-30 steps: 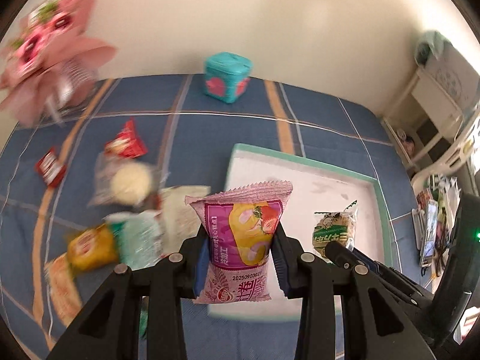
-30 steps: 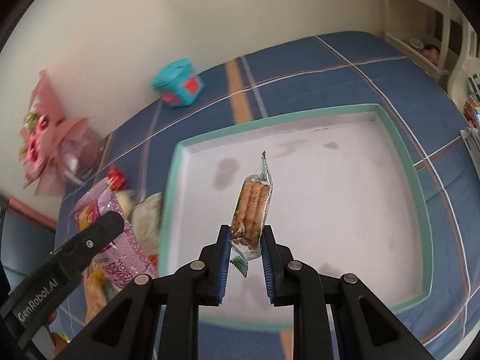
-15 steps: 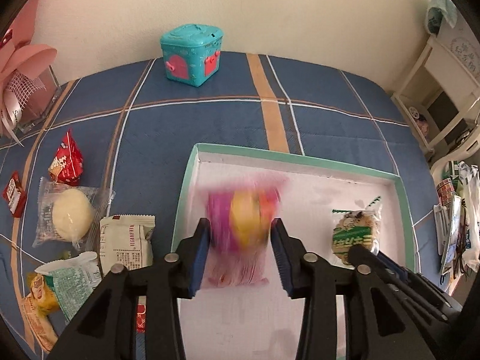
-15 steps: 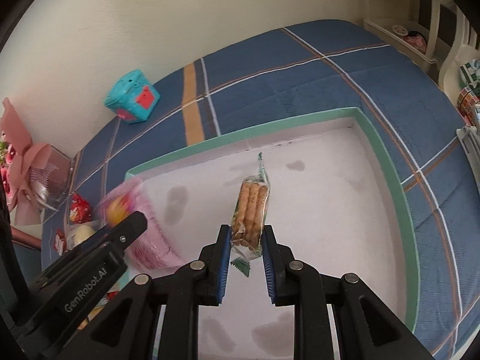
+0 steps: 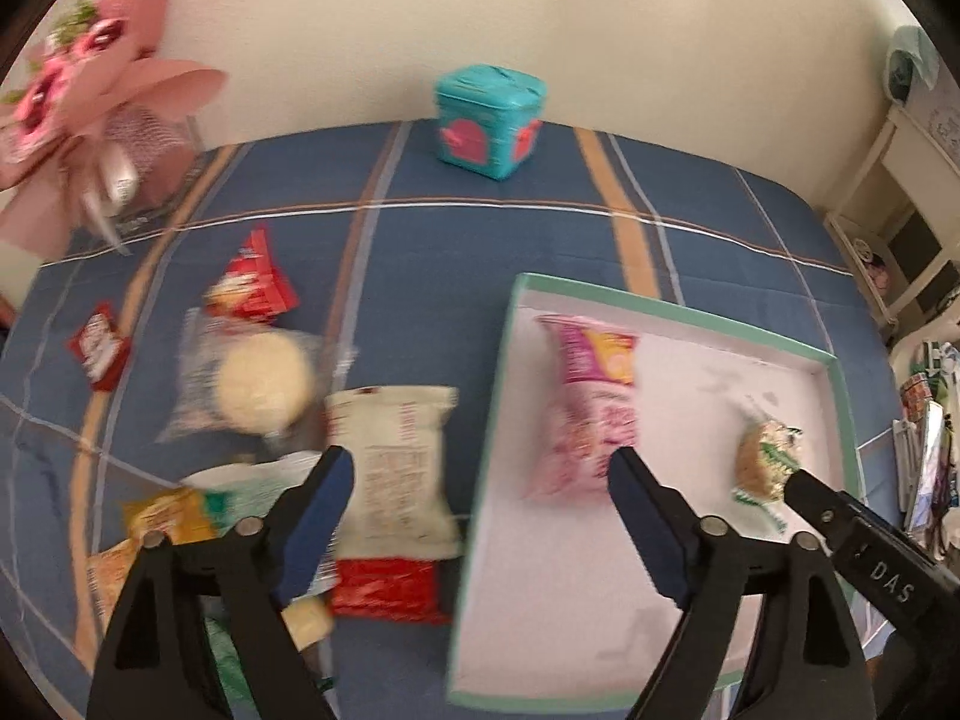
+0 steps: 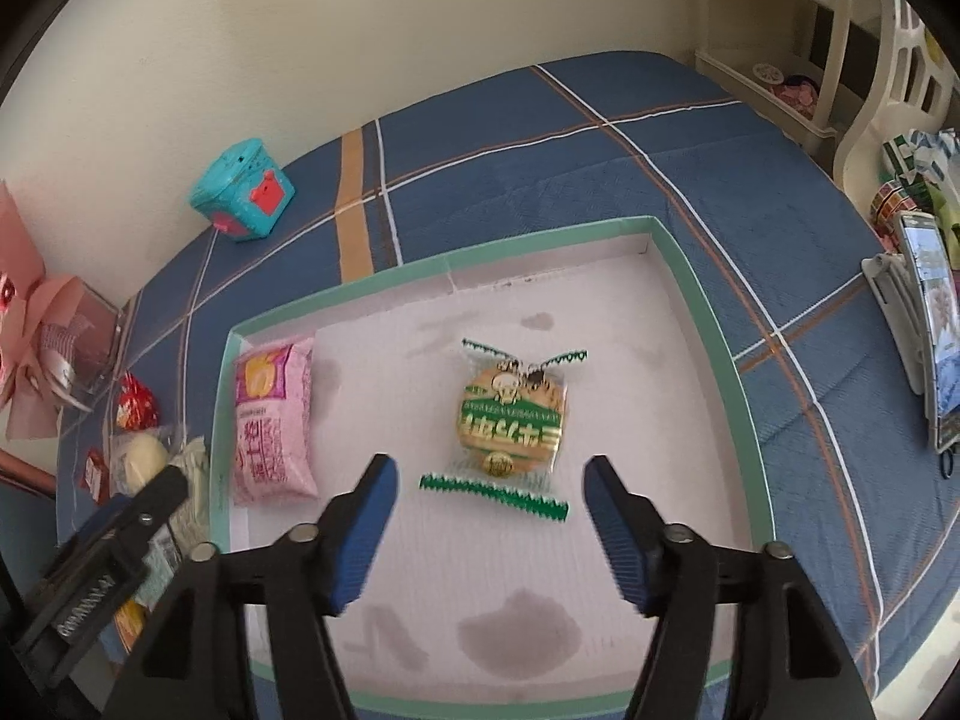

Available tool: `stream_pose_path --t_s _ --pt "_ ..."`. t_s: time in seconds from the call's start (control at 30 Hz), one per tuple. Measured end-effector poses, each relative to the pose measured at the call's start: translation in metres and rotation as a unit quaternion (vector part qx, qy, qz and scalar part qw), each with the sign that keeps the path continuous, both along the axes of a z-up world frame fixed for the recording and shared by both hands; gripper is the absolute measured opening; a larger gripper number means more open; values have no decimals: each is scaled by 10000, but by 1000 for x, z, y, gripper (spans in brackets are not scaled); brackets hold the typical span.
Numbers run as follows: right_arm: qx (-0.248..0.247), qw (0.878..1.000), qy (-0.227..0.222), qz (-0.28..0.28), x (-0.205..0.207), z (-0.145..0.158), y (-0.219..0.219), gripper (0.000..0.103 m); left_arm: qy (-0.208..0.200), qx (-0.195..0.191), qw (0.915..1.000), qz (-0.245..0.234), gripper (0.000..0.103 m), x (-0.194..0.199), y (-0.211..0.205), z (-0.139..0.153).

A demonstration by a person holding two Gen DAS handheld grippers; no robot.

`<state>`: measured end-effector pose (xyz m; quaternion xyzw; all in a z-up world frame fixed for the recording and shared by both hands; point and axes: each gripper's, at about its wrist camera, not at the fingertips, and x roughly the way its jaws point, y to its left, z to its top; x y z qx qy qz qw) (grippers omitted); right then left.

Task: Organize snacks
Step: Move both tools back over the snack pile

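Observation:
A shallow white tray with a green rim [image 6: 701, 300] [image 5: 501, 384] lies on the blue checked cloth. A pink snack bag [image 6: 273, 420] [image 5: 591, 408] lies at the tray's left side. A green and gold biscuit pack [image 6: 510, 420] [image 5: 768, 459] lies flat in its middle. My right gripper [image 6: 486, 474] is open and empty, just in front of the biscuit pack. My left gripper [image 5: 480, 468] is open and empty, over the tray's left rim. Several loose snacks lie left of the tray, among them a white packet [image 5: 396, 468], a round bun pack [image 5: 258, 384] and red packets [image 5: 252, 291].
A teal toy box [image 5: 489, 120] [image 6: 240, 189] stands at the back by the wall. A pink bouquet [image 5: 78, 102] is at the back left. White furniture [image 6: 798, 60] and stacked items [image 6: 924, 324] are off the right edge.
Both grippers opened. The pink bag dropped from my left gripper into the tray's left side. The biscuit pack left my right gripper and now lies flat in the tray. The left gripper swung left.

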<state>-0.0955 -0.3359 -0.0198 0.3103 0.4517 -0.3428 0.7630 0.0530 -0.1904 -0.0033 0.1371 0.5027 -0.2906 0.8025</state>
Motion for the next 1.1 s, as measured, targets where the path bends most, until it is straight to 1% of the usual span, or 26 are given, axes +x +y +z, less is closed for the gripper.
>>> stream_pose_path --t_s 0.03,0.07,0.13,0.17,0.27,0.37,0.57,0.67,0.77,0.87,0.93,1.03,1.1 --pt "-26 10000 17 24 0 0 4 83 -94 -7 9999 64 89 1 9 2" --pt "-38 10000 25 49 -1 0 8 87 -203 -15 9997 111 91 1 18 4" --pt "-89 9999 2 62 -3 0 16 101 -375 -2 9991 194 95 1 34 8" --pt "-106 9999 -29 84 -3 1 19 103 -436 -9 9988 244 97 0 43 8" --pt "-225 9995 -23 199 -1 5 32 103 -490 -108 9978 422 98 -1 66 9" --pt "-233 9990 -150 365 1 10 46 103 -456 -146 9968 637 102 1 89 9" --pt "-201 9976 -221 632 3 15 74 103 -504 -222 9938 961 103 1 123 13" --pt "-137 9978 -240 597 1 11 83 103 -384 -245 9937 1025 103 1 138 13" --pt "-29 9968 -356 713 3 9 92 103 -301 -213 9939 1039 103 1 149 15" --pt "-136 9954 -369 877 12 10 107 103 -212 -161 9928 1167 102 5 163 15" --pt "-130 9934 -460 1045 21 11 120 103 -54 -159 9902 1384 102 13 176 11" --pt "-16 9893 -614 1324 37 11 139 103 126 -57 9850 1720 102 24 196 3" --pt "-35 9871 -607 1482 48 12 153 103 238 4 9820 1876 102 30 207 -3"
